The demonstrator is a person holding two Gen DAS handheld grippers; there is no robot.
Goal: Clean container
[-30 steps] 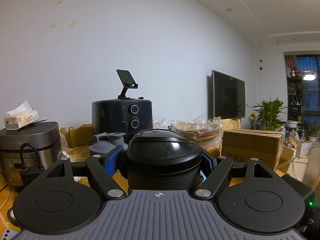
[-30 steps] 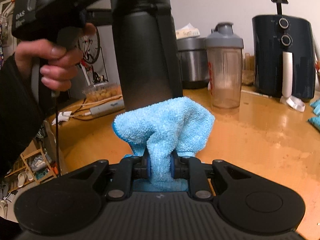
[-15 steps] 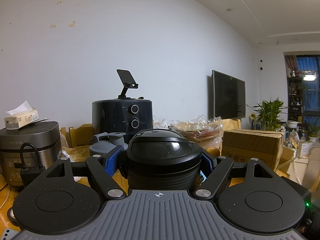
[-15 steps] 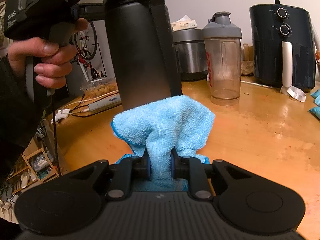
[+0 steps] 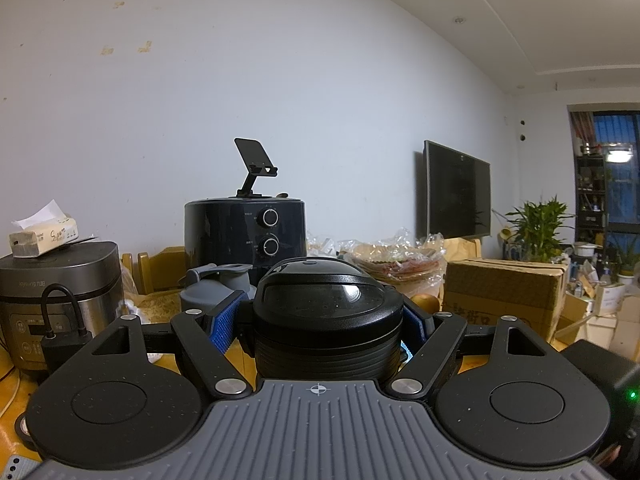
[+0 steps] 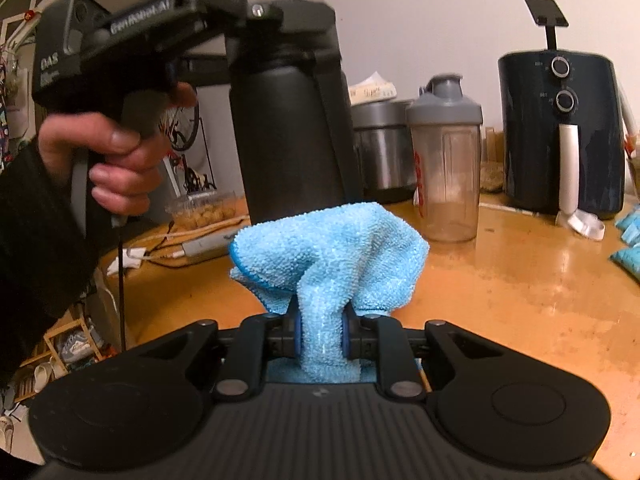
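Left wrist view: the left tongs (image 5: 320, 320) clamp a black bottle (image 5: 328, 320) just under its domed lid, the blue pads (image 5: 224, 322) pressed against either side of the neck, so the bottle sits squarely between the fingers and fills the middle of the frame. Behind it stand a grey shaker cup (image 5: 212, 292), a dark air fryer (image 5: 245, 232) with a phone stand (image 5: 254, 168) on top, a steel rice cooker (image 5: 60, 304) topped by a tissue pack (image 5: 44, 234), a cardboard box (image 5: 504, 300) and a wall-mounted television (image 5: 456, 200).

Right wrist view: the right tongs (image 6: 320, 340) are pinched narrow on a bunched light-blue cloth (image 6: 332, 248), which rises from between the fingers and spreads just below the bottle's base. The bottle (image 6: 292, 128) hangs upright above the table (image 6: 520, 292), held near its top by the other tool, whose handle is gripped by the person's left hand (image 6: 112, 160). Whether cloth and bottle touch cannot be told; the cloth's top edge overlaps the bottle's lower end in this view. The shaker cup (image 6: 446, 160) and air fryer (image 6: 560, 132) stand farther back on the table, well apart from the cloth.
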